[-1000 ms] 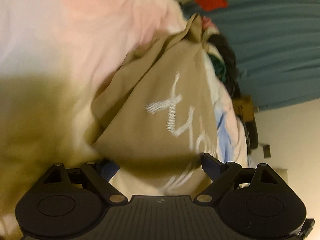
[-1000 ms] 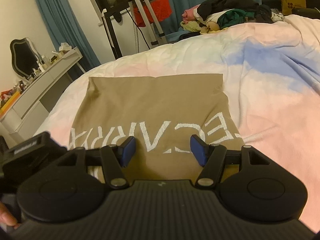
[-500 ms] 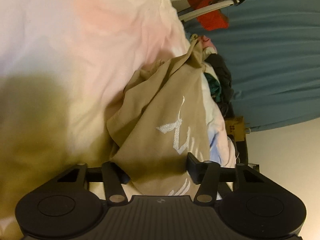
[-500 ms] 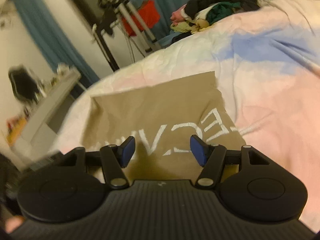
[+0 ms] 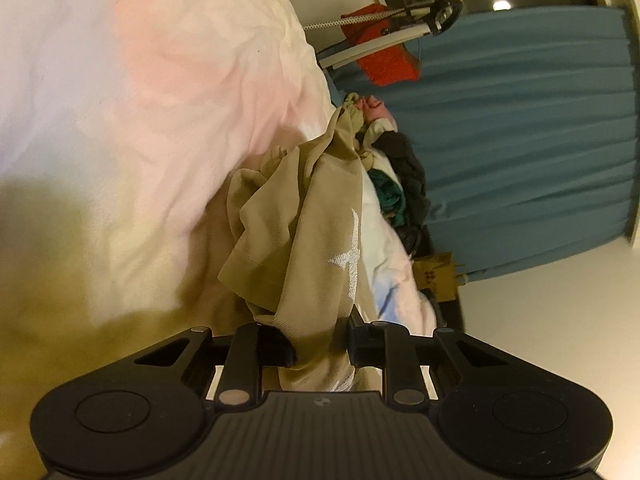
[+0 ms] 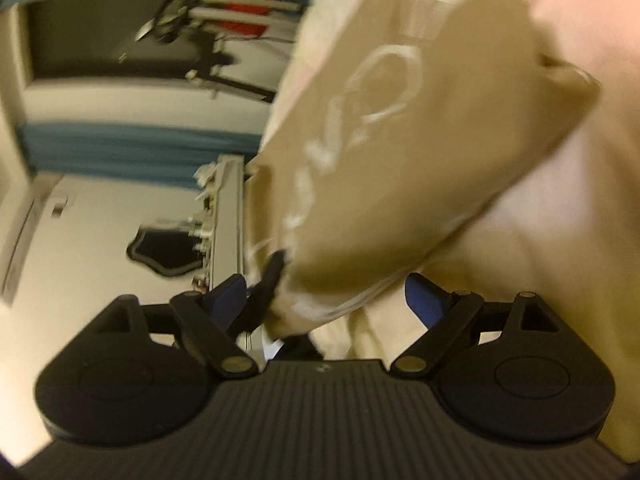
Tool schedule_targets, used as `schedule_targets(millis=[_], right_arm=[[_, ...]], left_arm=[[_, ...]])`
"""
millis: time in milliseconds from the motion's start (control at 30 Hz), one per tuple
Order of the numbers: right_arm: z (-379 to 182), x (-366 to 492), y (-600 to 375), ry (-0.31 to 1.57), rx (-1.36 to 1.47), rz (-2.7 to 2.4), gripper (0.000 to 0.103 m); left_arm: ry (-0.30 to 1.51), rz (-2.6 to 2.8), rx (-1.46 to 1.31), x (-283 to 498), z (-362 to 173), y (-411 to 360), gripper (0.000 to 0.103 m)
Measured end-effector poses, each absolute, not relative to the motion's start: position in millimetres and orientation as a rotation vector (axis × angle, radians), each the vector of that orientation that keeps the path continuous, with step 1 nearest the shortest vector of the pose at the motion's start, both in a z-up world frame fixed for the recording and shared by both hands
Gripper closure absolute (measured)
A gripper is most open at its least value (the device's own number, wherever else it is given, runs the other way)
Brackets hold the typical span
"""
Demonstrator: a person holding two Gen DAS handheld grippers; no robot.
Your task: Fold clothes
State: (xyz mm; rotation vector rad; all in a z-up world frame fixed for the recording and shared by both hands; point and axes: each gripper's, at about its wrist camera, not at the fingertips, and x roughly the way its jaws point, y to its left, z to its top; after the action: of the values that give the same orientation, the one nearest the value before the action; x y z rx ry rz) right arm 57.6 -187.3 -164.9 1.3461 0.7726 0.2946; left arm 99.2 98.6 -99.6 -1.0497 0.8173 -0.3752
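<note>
Tan shirt [image 5: 316, 240] with white lettering is bunched and hanging off the pastel bedspread [image 5: 140, 100], gathered into a narrow drape that runs down into the left tongs [image 5: 320, 344]. Those tongs are clamped on the shirt, with the cloth pinched between the two black fingers and folds spilling out above them. In the right wrist view, which is rolled on its side and blurred, the same shirt [image 6: 400, 140] shows as a broad tan panel lying against the bedspread [image 6: 560, 160], its lower hem [image 6: 360, 304] sagging just in front of the right tongs [image 6: 324, 300]. The right tongs stand wide apart, blue pads [image 6: 424, 300] showing, and hold nothing; the hem passes between them, and whether it touches either pad cannot be told.

Beyond the shirt in the left view a pile of clothes [image 5: 392, 168], dark, green and pink, sits at the far edge of the bed, near a teal curtain [image 5: 520, 120]. A brown paper bag [image 5: 436, 276] stands past the pile; its contents are hidden. A red cloth [image 5: 384, 56] hangs by a stand [image 5: 400, 20] off the bed's edge. In the right view a dresser [image 6: 228, 220] with small items on top and a dark-framed mirror [image 6: 164, 252] stand beside the bed.
</note>
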Motion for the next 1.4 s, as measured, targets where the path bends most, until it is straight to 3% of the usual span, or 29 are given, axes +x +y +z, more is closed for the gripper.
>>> schedule_targets(millis=[333,500,667,1000,1267,1400], right_arm=[[-182,56,-218,0.651,1.548,0.206,0.019],[-178,49,-222,0.627,1.523,0.154,0.049],[-155,36,-221,0.595,1.419,0.131,0.063],[-61,-19,-279,0.484,1.334,0.031,0.065],[-13,7,-403,0.443,1.330,-0.163,0.065],[23,41,-461,0.304,1.222,-0.219,0.065]], left_arm=[[0.799,-0.404,-1.112,91,-101,110,0.080],[0.794,-0.413,-1.115,90,-98,111,0.081],[0.788,-0.425,-1.068,84,-79,108,0.081],[0.945,-0.546,-0.974,89,1,37,0.081],[1.122,-0.618,-0.815,178,51,-125,0.081],[1.033,-0.766,-0.724,225,84,-206,0.080]])
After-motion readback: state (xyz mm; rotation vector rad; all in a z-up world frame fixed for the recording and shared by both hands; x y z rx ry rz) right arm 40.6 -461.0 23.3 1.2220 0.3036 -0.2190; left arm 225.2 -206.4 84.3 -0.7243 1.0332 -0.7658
